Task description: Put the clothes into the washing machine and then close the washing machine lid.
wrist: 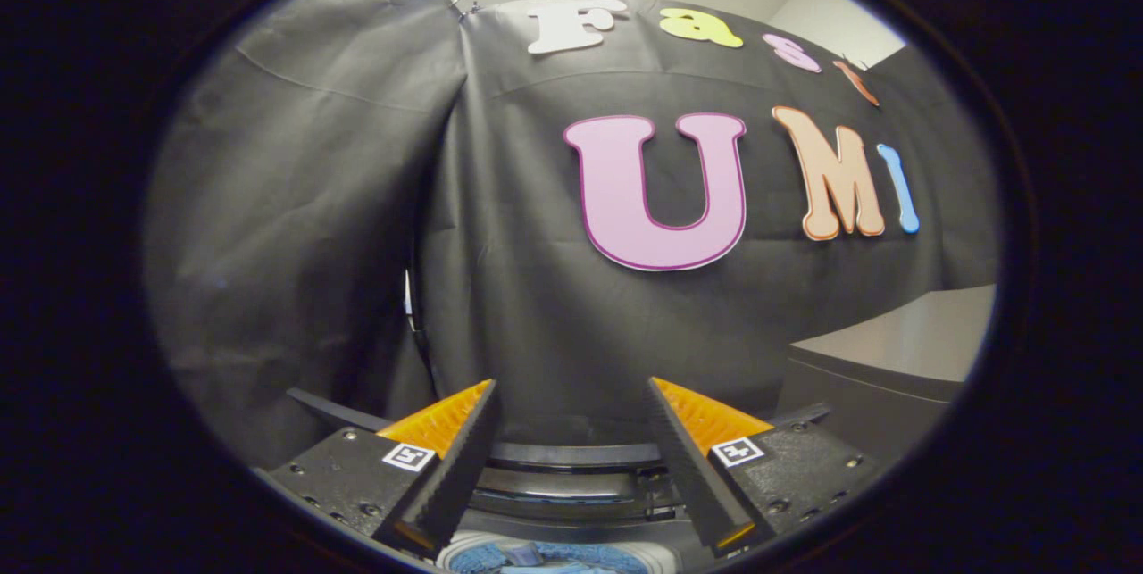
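My gripper [571,395] is open, its two fingers spread wide with nothing between them, held up facing the black booth wall. Low between the fingers I see the dark curved back rim of the washing machine [571,467]. Below that rim, a bit of blue cloth [545,558] lies in the machine's round opening, close under the gripper. The lid itself cannot be made out from here.
A grey table or cabinet top [902,346] stands to the right, beyond the right finger. A thin cable [420,342] hangs down the wall to the left of the left finger. Black cloth walls close the space ahead and to the left.
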